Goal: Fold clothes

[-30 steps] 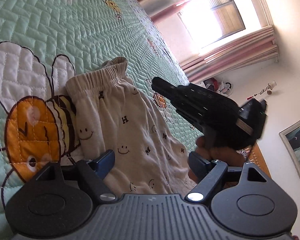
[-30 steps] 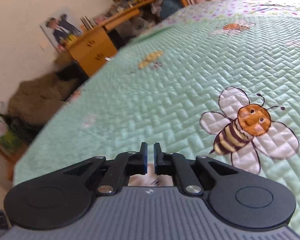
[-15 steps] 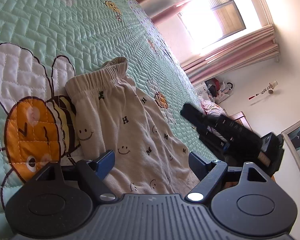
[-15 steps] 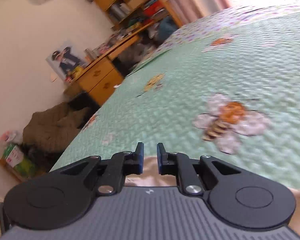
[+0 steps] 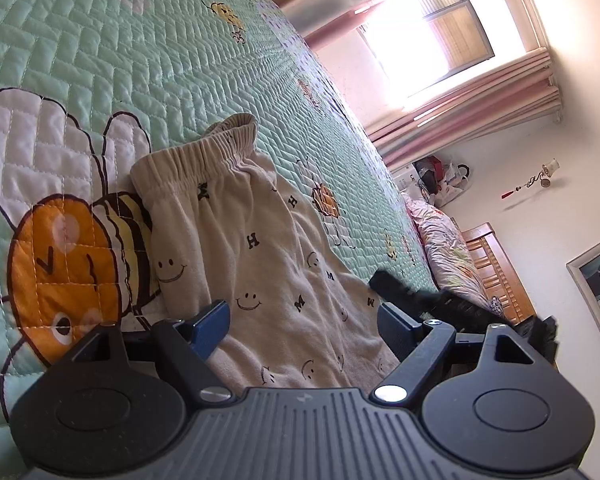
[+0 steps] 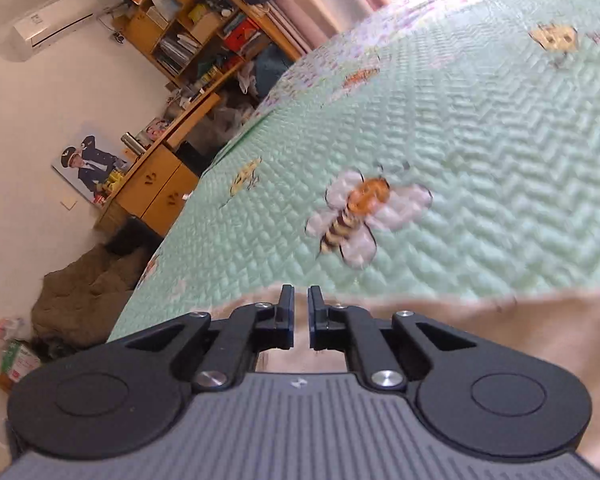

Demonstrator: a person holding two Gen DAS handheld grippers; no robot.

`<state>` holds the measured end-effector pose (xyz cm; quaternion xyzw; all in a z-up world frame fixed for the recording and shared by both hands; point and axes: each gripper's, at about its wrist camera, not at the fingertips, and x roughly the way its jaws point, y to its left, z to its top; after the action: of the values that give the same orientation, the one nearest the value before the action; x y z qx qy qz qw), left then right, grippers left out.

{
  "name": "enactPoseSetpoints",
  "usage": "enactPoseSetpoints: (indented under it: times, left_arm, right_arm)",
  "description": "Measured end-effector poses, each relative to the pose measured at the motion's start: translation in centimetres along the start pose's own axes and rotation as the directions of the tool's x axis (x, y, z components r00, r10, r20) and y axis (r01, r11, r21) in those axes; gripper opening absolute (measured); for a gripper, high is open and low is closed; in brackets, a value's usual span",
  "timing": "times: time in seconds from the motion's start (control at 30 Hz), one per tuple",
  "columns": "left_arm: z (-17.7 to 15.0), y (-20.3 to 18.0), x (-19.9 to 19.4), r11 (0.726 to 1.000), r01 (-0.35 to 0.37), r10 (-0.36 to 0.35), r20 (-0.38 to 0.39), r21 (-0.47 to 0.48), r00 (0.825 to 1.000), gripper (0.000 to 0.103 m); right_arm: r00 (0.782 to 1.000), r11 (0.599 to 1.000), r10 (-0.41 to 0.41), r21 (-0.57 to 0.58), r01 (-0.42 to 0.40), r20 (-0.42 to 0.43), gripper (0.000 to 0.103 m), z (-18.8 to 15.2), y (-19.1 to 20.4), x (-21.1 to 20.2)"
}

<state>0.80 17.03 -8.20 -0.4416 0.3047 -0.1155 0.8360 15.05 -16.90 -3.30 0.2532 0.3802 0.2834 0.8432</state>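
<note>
Cream trousers [image 5: 260,248] printed with smiley faces and letters lie flat on the green quilted bedspread [image 5: 140,40], with the elastic waistband at the far end. My left gripper [image 5: 302,312] hovers open over the near part of the trousers with nothing between its fingers. My right gripper [image 5: 440,304] shows as a dark shape low at the trousers' right edge. In the right wrist view my right gripper [image 6: 301,292] is closing, its jaws a narrow slit apart. Nothing is pinched between them, and the cream cloth [image 6: 500,328] lies just beneath.
A large bee figure [image 5: 72,264] is stitched into the quilt left of the waistband. A wooden desk and bookshelf [image 6: 172,184] stand past the bed's far edge, with a brown heap [image 6: 88,296] on the floor. A wooden headboard [image 5: 496,272] and a window with curtains are on the right.
My right gripper has swung from above the trousers down and to the right, to their right edge. In its own view the cream cloth has come in under the fingers. My left gripper has kept still.
</note>
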Motion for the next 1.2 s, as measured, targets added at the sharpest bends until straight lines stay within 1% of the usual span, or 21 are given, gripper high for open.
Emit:
enactPoseSetpoints:
  times: [0.07,0.1,0.17,0.2,0.23,0.27,0.33,0.37,0.43,0.47,0.5,0.53,0.57,0.67,0.73,0.8,0.87,0.97,1.0,1.07,1.2]
  left_arm:
    - [-0.1,0.1,0.0,1.000,0.000,0.000,0.001,-0.002,1.000,0.083]
    - [-0.1,0.1,0.0,1.000,-0.001,0.001,0.003,-0.002,1.000,0.083]
    - [-0.2,0.1,0.0,1.000,-0.002,0.002,0.007,0.003,1.000,0.083]
    - [-0.3,0.1,0.0,1.000,-0.004,0.004,0.009,0.006,1.000,0.083]
    - [-0.4,0.0,0.0,1.000,-0.009,0.009,0.011,0.009,1.000,0.083]
    - [-0.5,-0.1,0.0,1.000,-0.014,0.013,0.014,0.012,1.000,0.083]
    - [-0.6,-0.4,0.1,0.999,-0.029,0.028,0.017,0.017,0.999,0.083]
    - [-0.6,-0.5,0.1,0.999,-0.036,0.036,0.019,0.020,0.999,0.083]
    - [-0.7,-0.7,0.1,0.998,-0.049,0.048,0.025,0.030,0.999,0.083]
    - [-0.8,-0.9,0.1,0.998,-0.054,0.053,0.028,0.035,0.998,0.083]
    - [-0.9,-1.0,0.1,0.998,-0.059,0.058,0.031,0.037,0.998,0.083]
    - [-0.9,-1.1,0.1,0.997,-0.062,0.061,0.034,0.039,0.998,0.083]
    - [-1.0,-1.2,0.1,0.997,-0.065,0.064,0.038,0.040,0.997,0.083]
    - [-1.1,-1.4,0.0,0.996,-0.076,0.074,0.043,0.043,0.996,0.083]
    - [-1.2,-1.7,0.2,0.995,-0.088,0.086,0.046,0.048,0.995,0.083]
    - [-1.3,-1.9,0.1,0.994,-0.095,0.093,0.053,0.054,0.994,0.083]
    - [-1.4,-2.1,0.1,0.993,-0.097,0.094,0.059,0.062,0.994,0.086]
    - [-1.7,-3.0,-0.3,0.992,-0.109,0.103,0.078,0.069,0.992,0.093]
    - [-2.0,-3.6,-0.5,0.990,-0.119,0.113,0.086,0.072,0.990,0.094]
    - [-2.4,-5.1,-0.8,0.988,-0.122,0.113,0.095,0.092,0.989,0.097]
    - [-3.3,-9.0,-0.3,0.981,-0.096,0.085,0.071,0.171,0.994,0.100]
  right_arm:
    - [0.995,0.996,-0.093,-0.007,0.093,-0.026,0.008,-0.2,-1.4,0.8]
    - [0.995,0.995,-0.096,0.026,0.097,-0.028,0.000,-0.2,-2.6,1.1]
    - [0.998,0.993,-0.048,0.105,0.045,0.027,0.003,0.2,-3.5,0.1]
    - [0.998,0.990,-0.024,0.142,0.015,0.062,0.010,0.3,-3.8,-0.5]
    - [0.995,0.984,-0.001,0.178,-0.017,0.098,0.010,0.5,-4.0,-1.2]
    - [0.992,0.982,0.017,0.183,-0.040,0.125,0.010,0.6,-3.9,-1.9]
    - [0.990,0.985,0.014,0.171,-0.037,0.138,0.015,0.7,-3.6,-3.0]
    - [0.992,0.985,0.002,0.173,-0.024,0.129,0.016,0.6,-3.8,-3.2]
    - [0.997,0.981,-0.049,0.191,0.035,0.066,0.016,0.4,-5.0,-2.7]
    - [0.996,0.980,-0.083,0.186,0.075,0.035,0.013,0.4,-5.6,-2.3]
    - [0.994,0.981,-0.104,0.169,0.099,0.026,0.003,0.3,-6.0,-2.1]
    - [0.994,0.980,-0.106,0.171,0.098,0.037,0.003,0.3,-6.1,-2.6]
    - [0.993,0.980,-0.088,0.186,0.073,0.074,0.009,0.2,-5.9,-3.6]
    - [0.977,0.977,-0.021,0.214,-0.025,0.210,0.013,-0.1,-5.1,-7.3]
    - [0.968,0.981,-0.037,0.195,-0.013,0.250,0.017,-0.6,-4.4,-9.6]
    - [0.965,0.985,-0.088,0.164,0.048,0.246,0.019,-1.2,-3.9,-10.9]
    - [0.967,0.986,-0.142,0.117,0.119,0.210,0.019,-1.9,-4.2,-11.0]
    - [0.969,0.967,-0.229,0.140,0.215,0.091,0.025,-3.2,-6.7,-9.6]
    - [0.972,0.963,-0.221,0.173,0.205,0.076,0.023,-3.5,-7.7,-9.3]
    - [0.981,0.962,-0.171,0.233,0.145,0.097,0.026,-4.0,-8.4,-10.2]
    - [0.972,0.979,-0.151,0.163,0.122,0.178,0.027,-3.0,-7.7,-12.6]
